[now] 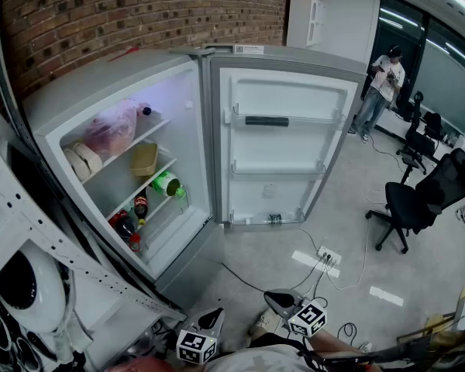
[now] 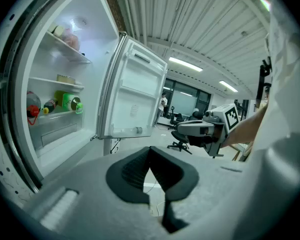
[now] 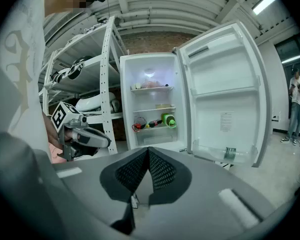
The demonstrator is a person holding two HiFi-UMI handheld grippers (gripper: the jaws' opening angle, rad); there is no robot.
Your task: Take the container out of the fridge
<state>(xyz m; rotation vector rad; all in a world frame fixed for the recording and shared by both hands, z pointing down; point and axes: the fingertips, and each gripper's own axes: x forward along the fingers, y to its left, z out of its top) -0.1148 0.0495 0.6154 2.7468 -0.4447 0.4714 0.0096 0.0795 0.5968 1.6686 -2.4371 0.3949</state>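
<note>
Tan container, indistinct, deep inside open fridge

Bright, even indoor light; ceiling strips glare; fridge interior lamp-lit; fisheye edges dark, bent.

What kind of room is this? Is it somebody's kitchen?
Probably not a home kitchen. It looks more like an office or lab workspace. The open fridge stands against a bare brick wall, a black office chair sits nearby, and a white metal rack stands beside the fridge.
</note>
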